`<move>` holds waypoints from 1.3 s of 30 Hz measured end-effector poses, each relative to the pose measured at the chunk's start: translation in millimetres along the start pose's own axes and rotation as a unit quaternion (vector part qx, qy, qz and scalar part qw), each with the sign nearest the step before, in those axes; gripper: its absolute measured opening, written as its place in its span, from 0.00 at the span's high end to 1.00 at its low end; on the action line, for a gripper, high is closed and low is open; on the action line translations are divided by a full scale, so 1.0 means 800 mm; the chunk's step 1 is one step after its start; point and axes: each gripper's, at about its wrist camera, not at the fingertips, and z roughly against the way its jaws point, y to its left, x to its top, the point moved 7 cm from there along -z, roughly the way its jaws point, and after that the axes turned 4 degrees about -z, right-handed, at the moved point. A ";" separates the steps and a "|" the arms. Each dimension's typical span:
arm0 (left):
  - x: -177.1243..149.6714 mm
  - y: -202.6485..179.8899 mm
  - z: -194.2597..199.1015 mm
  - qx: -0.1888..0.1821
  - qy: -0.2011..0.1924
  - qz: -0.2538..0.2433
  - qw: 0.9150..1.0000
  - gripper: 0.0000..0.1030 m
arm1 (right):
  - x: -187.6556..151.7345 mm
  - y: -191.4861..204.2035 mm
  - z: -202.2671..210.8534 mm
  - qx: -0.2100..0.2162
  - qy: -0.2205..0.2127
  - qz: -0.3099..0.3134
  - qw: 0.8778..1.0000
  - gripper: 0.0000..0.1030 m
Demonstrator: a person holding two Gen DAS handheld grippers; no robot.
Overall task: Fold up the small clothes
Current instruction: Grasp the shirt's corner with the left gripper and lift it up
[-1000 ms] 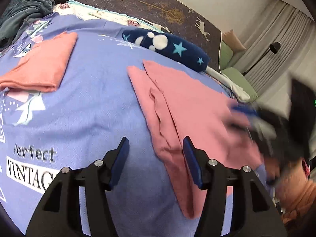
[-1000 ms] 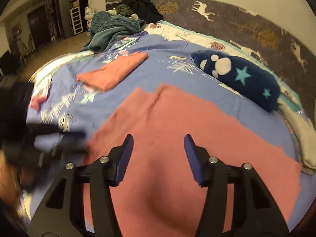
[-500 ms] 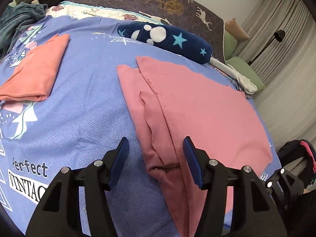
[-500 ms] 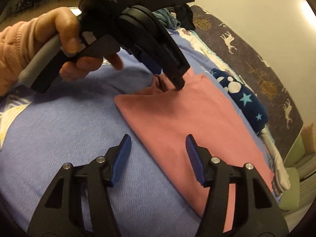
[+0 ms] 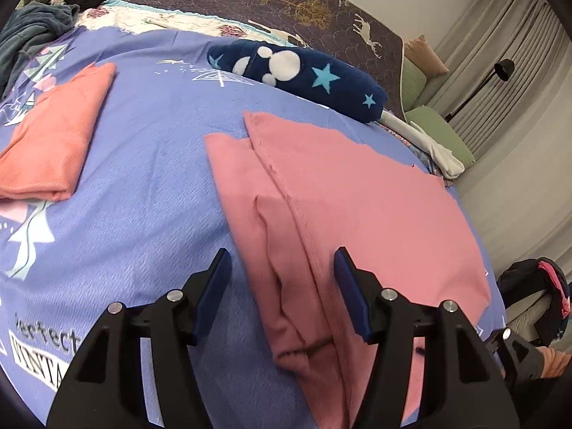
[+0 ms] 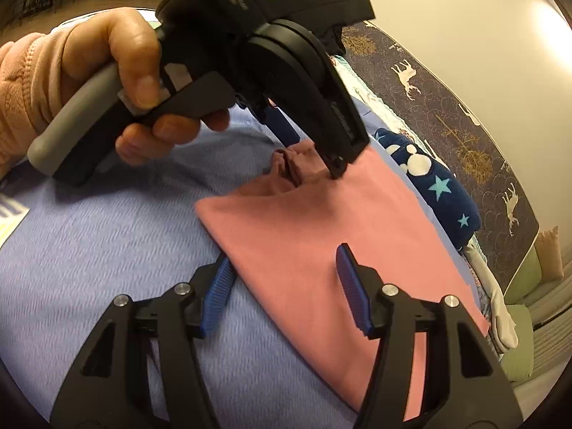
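A pink garment (image 5: 357, 207) lies spread on the purple bedspread, its left side folded over with bunched layers near me; it also shows in the right wrist view (image 6: 321, 236). My left gripper (image 5: 282, 286) is open, its jaws straddling the bunched near-left edge just above the cloth. In the right wrist view the left gripper (image 6: 311, 150) reaches down onto that bunched corner. My right gripper (image 6: 286, 286) is open and empty, low over the garment's near edge.
A folded orange garment (image 5: 53, 143) lies at the left. A navy star-patterned plush pillow (image 5: 304, 78) lies beyond the pink garment. A dark blanket heap (image 5: 32, 35) sits at the far left. The bed edge and curtains (image 5: 500, 71) are to the right.
The left gripper has moved right and closer over the pink garment's bunched edge. The right gripper swung round to the garment's near edge and came lower. Both stayed open.
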 end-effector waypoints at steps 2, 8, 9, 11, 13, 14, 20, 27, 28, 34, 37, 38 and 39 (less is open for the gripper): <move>0.009 0.000 -0.006 -0.016 0.002 0.003 1.000 0.41 | 0.004 -0.001 -0.004 -0.002 0.001 -0.004 1.000 0.44; 0.038 0.001 -0.034 -0.069 0.016 0.033 0.997 0.41 | 0.011 -0.008 -0.015 0.018 0.008 -0.034 0.999 0.51; 0.042 0.002 -0.037 -0.075 0.017 0.040 0.996 0.41 | 0.012 -0.009 -0.018 0.024 0.010 -0.041 0.999 0.55; 0.049 0.003 -0.042 -0.083 0.020 0.053 0.995 0.41 | 0.015 -0.012 -0.022 0.035 0.018 -0.061 0.997 0.61; 0.052 0.004 -0.045 -0.088 0.021 0.063 0.994 0.41 | 0.017 -0.013 -0.025 0.049 0.025 -0.081 0.995 0.69; 0.052 0.004 -0.044 -0.087 0.021 0.064 0.994 0.42 | 0.018 -0.014 -0.025 0.052 0.026 -0.088 0.994 0.71; 0.051 0.017 -0.044 -0.068 0.023 0.076 0.995 0.81 | 0.016 -0.011 -0.019 0.065 0.027 -0.108 0.992 0.86; 0.061 0.005 -0.039 -0.057 0.014 0.068 0.996 0.89 | 0.013 -0.026 -0.013 0.078 0.030 -0.152 0.985 0.96; 0.063 0.003 -0.038 -0.057 0.013 0.067 0.996 0.89 | 0.013 -0.030 -0.011 0.080 0.029 -0.161 0.983 0.96; 0.082 -0.019 -0.024 -0.056 0.000 0.056 0.997 0.90 | 0.018 -0.047 0.017 0.070 0.004 -0.185 0.980 0.96; 0.091 -0.034 -0.018 -0.052 -0.005 0.048 0.998 0.90 | 0.017 -0.060 0.031 0.065 -0.007 -0.200 0.978 0.96; 0.094 -0.039 -0.016 -0.051 -0.007 0.045 0.998 0.90 | 0.016 -0.064 0.035 0.063 -0.010 -0.205 0.977 0.96; 0.096 -0.044 -0.014 -0.050 -0.008 0.042 0.998 0.90 | 0.015 -0.068 0.039 0.061 -0.012 -0.210 0.976 0.96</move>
